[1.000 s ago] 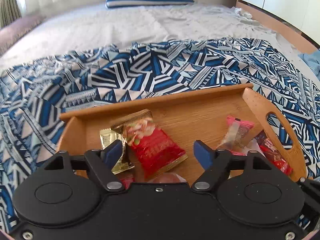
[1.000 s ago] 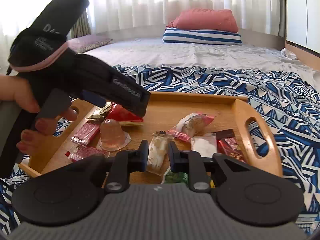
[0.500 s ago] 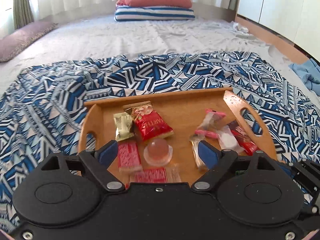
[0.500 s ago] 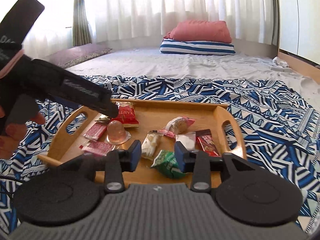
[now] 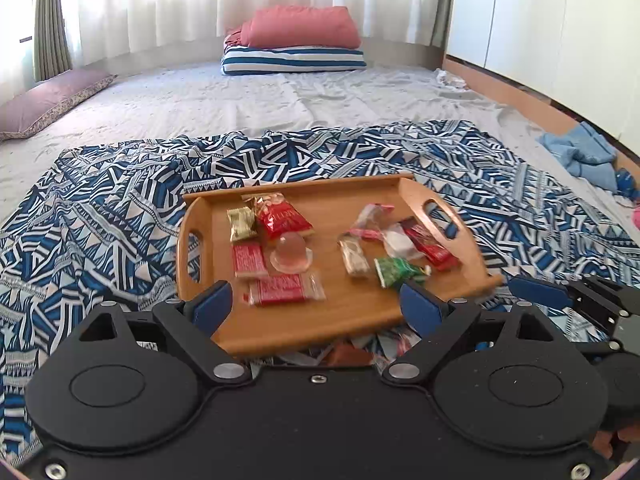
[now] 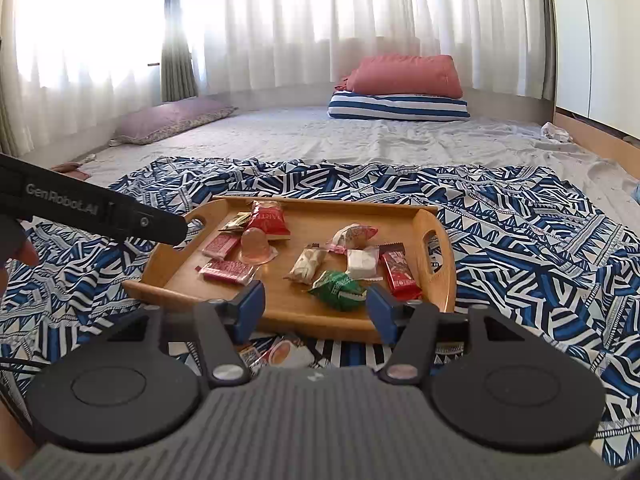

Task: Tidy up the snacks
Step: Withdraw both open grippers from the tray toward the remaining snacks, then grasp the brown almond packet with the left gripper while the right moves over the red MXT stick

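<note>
1. A wooden tray (image 6: 436, 276) with cut-out handles sits on a blue-and-white patterned blanket (image 6: 540, 248) spread over a bed.
2. The snacks lie in two loose groups on the tray floor. At the left are a red packet (image 6: 267, 219), a gold-wrapped piece (image 5: 241, 223), a clear jelly cup (image 6: 256, 245) and two pink-red wafer packs (image 6: 228, 270).
3. At the right are a green wrapped candy (image 6: 339, 285), a pale nougat-like bar (image 6: 309, 264), a white sachet (image 6: 362, 263), a red bar (image 6: 398, 274) and a pink-ended wrapper (image 6: 354, 235).
4. The left gripper (image 5: 316, 304) hangs over the tray's near edge. Its blue-padded jaws are opening and stand wide, with nothing between them but the tray seen beyond.
5. The right gripper (image 6: 316, 305) hovers at the near right of the tray. Its jaws are opening too, and no snack is pinched between them; the green candy lies on the tray just ahead.
6. More wrapped snacks (image 6: 280, 354) lie on the blanket in front of the tray, partly hidden by the gripper body.
7. Striped and pink pillows (image 6: 400, 88) are stacked at the far end of the bed, near white curtains (image 6: 320, 20).
</note>
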The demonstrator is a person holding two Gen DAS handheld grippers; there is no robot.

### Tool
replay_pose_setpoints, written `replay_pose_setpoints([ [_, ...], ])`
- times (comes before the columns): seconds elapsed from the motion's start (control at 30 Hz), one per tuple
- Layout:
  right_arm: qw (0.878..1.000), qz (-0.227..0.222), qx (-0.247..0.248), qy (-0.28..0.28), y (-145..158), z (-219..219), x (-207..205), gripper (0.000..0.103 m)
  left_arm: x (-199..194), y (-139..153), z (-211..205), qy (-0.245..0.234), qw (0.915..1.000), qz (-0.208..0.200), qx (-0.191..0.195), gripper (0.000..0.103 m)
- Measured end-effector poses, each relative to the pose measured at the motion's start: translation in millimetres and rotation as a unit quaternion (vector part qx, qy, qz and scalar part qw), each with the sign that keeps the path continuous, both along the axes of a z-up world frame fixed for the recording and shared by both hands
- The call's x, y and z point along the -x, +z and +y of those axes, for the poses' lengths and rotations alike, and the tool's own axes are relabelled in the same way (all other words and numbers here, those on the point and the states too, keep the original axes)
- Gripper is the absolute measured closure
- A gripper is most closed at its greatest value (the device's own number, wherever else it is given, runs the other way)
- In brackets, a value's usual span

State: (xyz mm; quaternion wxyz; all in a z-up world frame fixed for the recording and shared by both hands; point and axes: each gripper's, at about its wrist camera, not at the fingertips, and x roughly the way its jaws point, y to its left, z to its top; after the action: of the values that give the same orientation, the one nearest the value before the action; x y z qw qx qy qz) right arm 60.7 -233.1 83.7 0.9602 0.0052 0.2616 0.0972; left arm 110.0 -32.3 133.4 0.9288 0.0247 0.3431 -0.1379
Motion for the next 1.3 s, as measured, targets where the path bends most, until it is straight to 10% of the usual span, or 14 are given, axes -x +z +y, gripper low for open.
replay_pose_setpoints([
  [0.73, 0.998, 0.038, 0.047, 0.016, -45.0, -0.7, 26.5, 0.022, 63.6, -73.2, -4.8, -0.031, 0.9983, 0.030, -0.040, 0.009],
  [0.97, 0.997, 0.054, 0.054, 0.010, -52.9, -13.2, 29.3, 0.019, 70.5, -92.5, -21.3, -0.072, 0.9951, 0.034, -0.058, 0.022],
  [1.3, 0.996, 0.073, 0.046, 0.023, -62.4, -8.4, 30.3, 0.018, 32.4, -89.8, -12.9, -0.019, 0.9981, 0.057, 0.009, 0.034],
])
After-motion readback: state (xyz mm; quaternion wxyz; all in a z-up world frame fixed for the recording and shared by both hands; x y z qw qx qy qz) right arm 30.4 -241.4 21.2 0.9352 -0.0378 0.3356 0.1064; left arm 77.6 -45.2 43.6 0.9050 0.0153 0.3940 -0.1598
